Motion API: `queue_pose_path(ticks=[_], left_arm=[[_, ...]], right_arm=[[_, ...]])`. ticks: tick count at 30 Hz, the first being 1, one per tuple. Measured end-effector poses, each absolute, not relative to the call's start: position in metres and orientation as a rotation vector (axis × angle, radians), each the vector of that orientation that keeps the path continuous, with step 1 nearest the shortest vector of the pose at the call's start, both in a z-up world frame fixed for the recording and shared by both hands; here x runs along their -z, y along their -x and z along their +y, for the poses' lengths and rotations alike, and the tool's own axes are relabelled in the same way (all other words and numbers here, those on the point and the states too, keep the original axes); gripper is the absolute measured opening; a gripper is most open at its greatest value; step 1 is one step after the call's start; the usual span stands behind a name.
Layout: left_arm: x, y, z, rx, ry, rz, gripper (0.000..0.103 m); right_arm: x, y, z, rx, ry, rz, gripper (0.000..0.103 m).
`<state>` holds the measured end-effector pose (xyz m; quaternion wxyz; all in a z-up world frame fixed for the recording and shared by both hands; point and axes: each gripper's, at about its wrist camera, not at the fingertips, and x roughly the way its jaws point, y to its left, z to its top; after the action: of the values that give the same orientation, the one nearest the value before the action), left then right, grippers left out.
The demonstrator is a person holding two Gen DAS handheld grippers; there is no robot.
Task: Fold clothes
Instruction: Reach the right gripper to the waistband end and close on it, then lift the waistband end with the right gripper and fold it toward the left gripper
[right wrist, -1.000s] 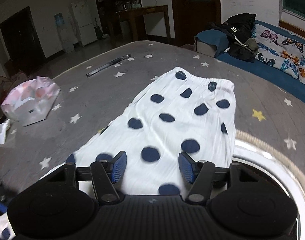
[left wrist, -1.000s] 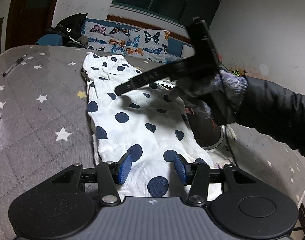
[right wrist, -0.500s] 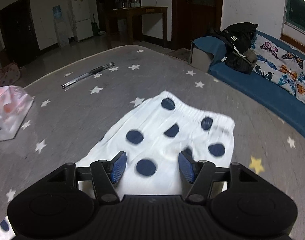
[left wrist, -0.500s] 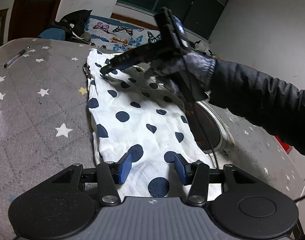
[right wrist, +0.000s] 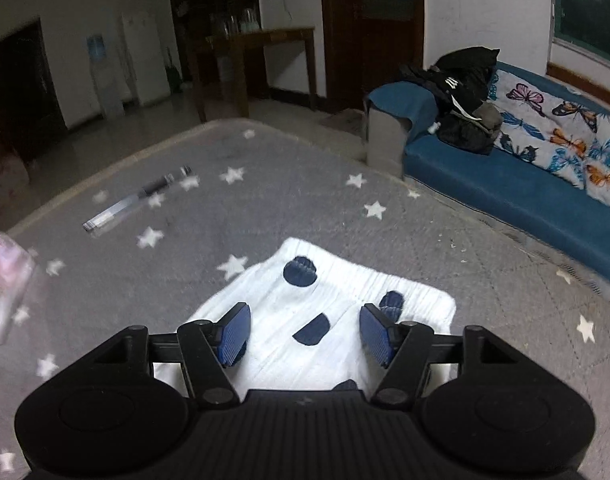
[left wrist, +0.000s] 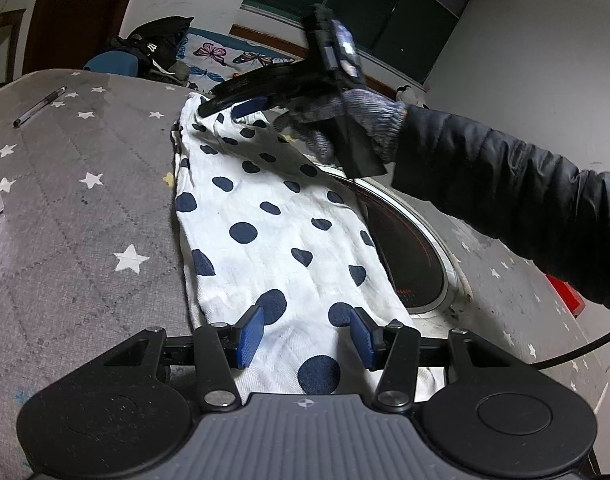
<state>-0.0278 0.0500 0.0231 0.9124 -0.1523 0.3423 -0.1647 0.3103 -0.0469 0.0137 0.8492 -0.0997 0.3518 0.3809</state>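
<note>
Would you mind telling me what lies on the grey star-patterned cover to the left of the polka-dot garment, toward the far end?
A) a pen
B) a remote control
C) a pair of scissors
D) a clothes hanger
A: a slim pen lies on the grey star-patterned cover, apart from the white polka-dot garment; the right wrist view shows it too, blurred.

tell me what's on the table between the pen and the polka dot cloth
Nothing but bare star-print table cover lies between the pen and the polka dot cloth, clearest in the right wrist view.
</note>
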Motion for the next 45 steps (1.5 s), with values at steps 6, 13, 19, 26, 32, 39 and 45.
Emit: queue_pose_path(ticks=[6, 13, 19, 26, 32, 39, 45], left_arm=[[-0.024, 0.026, 0.051, 0.332, 0.325, 0.709, 0.051], [-0.025, 0.022, 0.049, 0.317, 0.326, 0.717, 0.051], [-0.025, 0.019, 0.048, 0.309, 0.321, 0.721, 0.051], [-0.025, 0.018, 0.046, 0.298, 0.319, 0.722, 0.052], [-0.03, 0.019, 0.046, 0.279, 0.32, 0.713, 0.053], [-0.04, 0.027, 0.048, 0.253, 0.308, 0.696, 0.054], [-0.048, 0.045, 0.048, 0.221, 0.293, 0.689, 0.055]], right_arm=[[-0.016, -0.324, -0.088, -0.757, 0.15, 0.749, 0.063], [0.001, -0.343, -0.097, -0.735, 0.109, 0.767, 0.063], [0.004, -0.346, -0.092, -0.769, 0.098, 0.746, 0.054], [0.001, -0.351, -0.098, -0.797, -0.006, 0.788, 0.016], [-0.015, -0.34, -0.112, -0.833, -0.108, 0.768, 0.012], [-0.054, -0.304, -0.121, -0.901, -0.127, 0.702, 0.011], [-0.08, -0.262, -0.131, -0.953, -0.126, 0.668, 0.011]])
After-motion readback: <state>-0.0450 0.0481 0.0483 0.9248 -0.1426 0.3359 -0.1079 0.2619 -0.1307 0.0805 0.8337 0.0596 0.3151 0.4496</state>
